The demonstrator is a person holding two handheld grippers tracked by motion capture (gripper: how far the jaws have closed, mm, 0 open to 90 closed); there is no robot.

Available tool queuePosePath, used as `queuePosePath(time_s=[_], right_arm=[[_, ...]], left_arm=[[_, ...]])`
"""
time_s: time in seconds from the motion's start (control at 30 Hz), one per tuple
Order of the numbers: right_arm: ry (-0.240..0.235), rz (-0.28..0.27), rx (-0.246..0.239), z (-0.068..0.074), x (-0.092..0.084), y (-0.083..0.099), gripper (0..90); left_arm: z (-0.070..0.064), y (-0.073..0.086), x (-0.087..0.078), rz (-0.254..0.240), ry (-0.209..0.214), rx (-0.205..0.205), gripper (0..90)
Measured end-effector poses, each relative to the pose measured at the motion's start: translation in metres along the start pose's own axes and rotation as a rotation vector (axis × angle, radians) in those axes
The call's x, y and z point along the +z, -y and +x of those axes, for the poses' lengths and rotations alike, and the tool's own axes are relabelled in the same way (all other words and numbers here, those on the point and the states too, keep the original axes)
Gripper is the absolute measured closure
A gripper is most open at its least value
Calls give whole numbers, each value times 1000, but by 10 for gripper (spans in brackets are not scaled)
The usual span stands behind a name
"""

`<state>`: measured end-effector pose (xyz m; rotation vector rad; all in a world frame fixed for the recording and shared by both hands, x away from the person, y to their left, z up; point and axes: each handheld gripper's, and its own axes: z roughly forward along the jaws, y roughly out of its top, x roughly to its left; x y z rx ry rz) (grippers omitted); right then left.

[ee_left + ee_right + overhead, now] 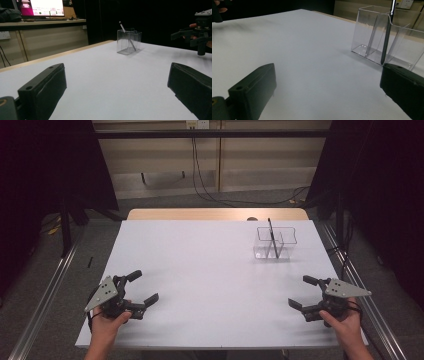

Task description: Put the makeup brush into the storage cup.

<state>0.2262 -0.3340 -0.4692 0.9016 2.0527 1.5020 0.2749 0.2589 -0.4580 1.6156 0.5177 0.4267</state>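
While white table (210, 275) lies wide and bare in middle, clear box (274, 243) stands far right (split into parts). Left gripper (144, 289) near corner, jaws apart, holding nothing. Right gripper (300, 291) same, jaws apart. Dark pen (272, 237) leans inside box.

Even overhead light, white table (200, 270) bright with soft shadows, surroundings near black; both gripper views soft, near tongs blurred.

left gripper (146, 289), right gripper (300, 292), pen (272, 237) in clear holder (260, 251)
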Motion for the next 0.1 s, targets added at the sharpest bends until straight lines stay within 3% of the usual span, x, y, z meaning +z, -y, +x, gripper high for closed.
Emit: queuePosePath(time_s=[0.1], right_arm=[[1, 0, -2, 0, -1, 0, 2]], left_arm=[[0, 0, 0, -1, 0, -1, 18]])
